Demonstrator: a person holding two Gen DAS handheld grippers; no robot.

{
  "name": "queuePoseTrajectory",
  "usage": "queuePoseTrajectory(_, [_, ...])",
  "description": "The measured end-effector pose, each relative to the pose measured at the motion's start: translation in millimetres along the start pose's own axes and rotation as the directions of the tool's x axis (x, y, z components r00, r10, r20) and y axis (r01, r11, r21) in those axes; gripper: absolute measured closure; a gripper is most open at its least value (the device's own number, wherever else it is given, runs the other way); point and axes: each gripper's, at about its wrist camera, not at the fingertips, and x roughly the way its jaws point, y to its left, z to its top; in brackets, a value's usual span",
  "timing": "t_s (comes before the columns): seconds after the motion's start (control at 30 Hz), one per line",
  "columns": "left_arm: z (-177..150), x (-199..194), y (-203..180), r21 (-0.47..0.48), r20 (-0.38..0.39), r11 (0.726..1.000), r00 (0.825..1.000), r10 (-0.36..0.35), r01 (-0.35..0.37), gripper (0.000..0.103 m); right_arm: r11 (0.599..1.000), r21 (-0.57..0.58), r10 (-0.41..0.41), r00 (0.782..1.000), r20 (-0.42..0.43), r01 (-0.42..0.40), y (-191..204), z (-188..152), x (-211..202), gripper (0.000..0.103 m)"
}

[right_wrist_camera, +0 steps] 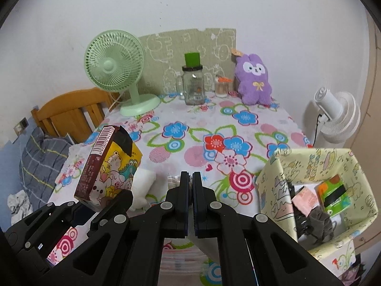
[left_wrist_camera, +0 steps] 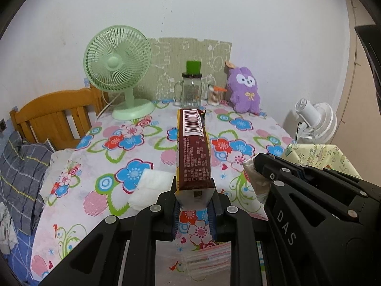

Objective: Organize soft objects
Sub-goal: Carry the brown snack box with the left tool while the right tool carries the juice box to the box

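The brown snack packet (left_wrist_camera: 193,150) was clamped at its lower end between the pads of the left gripper (left_wrist_camera: 194,206), held up above the flowered tablecloth (left_wrist_camera: 133,143) with its barcode end pointing away; from the right wrist view its cartoon-printed yellow face (right_wrist_camera: 112,166) showed. The right gripper (right_wrist_camera: 190,183) had its jaws pressed together, and whether a bit of thin clear wrapping was caught between them could not be told. A folded white cloth (left_wrist_camera: 150,186) lay on the table just beyond the packet. To the right stood a pale yellow fabric bin (right_wrist_camera: 316,166) with small items inside. At the far edge stood a green fan (left_wrist_camera: 117,71), a glass jar (left_wrist_camera: 190,88) and a purple plush toy (left_wrist_camera: 244,88).
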Motion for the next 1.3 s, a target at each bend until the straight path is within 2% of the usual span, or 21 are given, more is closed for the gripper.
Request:
queuePoseTrajectory(0.37, [13.0,-26.5,-6.4,0.01,0.06,1.0,0.998,0.013,-0.013,0.085,1.0,-0.006,0.016,0.998,0.064,-0.015,1.6,12.2,-32.2,0.098])
queuePoseTrajectory(0.67, [16.6,-30.4,-22.0,0.018,0.077,1.0,0.997,-0.003,0.002,0.085,1.0,-0.004,0.006,0.996,0.087,-0.005,-12.4,15.6,-44.0,0.098])
queuePoseTrajectory(1.3, [28.8,-16.9,-79.2,0.065,0.088,0.997,0.995,-0.056,0.05,0.085,0.998,0.028,-0.052,0.992,0.112,0.049,-73.2,24.0,-50.6,0.098])
